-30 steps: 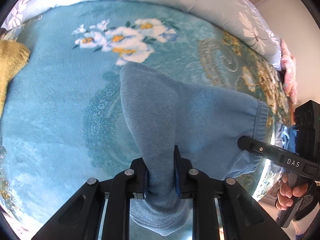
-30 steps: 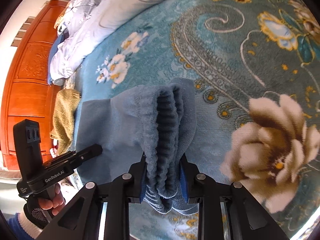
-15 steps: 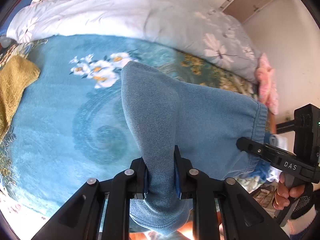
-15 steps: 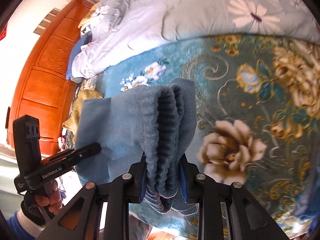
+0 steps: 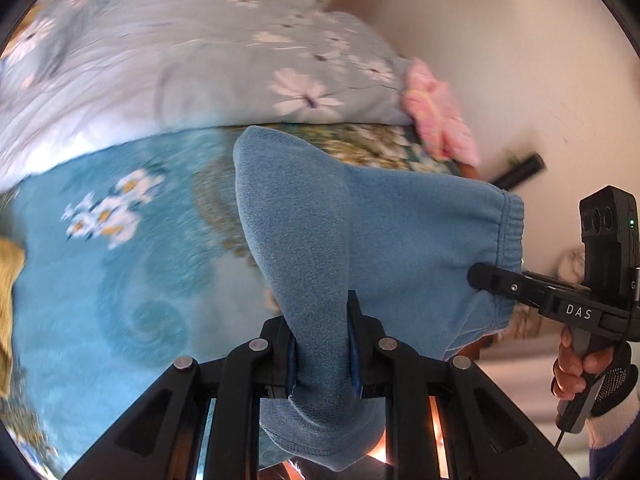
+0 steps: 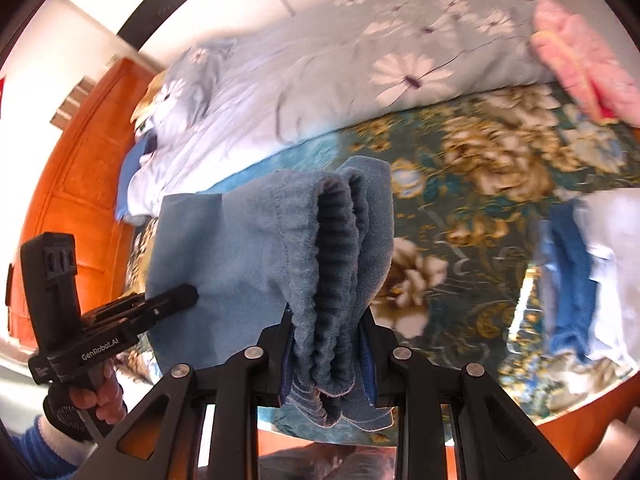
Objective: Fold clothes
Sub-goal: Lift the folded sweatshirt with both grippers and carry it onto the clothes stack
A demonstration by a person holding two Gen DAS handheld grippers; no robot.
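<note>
both the left gripper [image 5: 322,340] and right gripper [image 6: 330,354] are clamped on the blue fleece garment [image 5: 360,240], held mid-frame above the bed [image 5: 100,280] (folding barely begun, nothing laid flat yet).

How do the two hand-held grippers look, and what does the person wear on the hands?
Both are black plastic with silver screws. The right hand-held gripper bears white letters "DAS"; the left hand-held gripper bears "GenRobot.AI". Each carries a boxy black camera block. The hands wear a dotted black glove with a white cuff and a blue sleeve.
</note>
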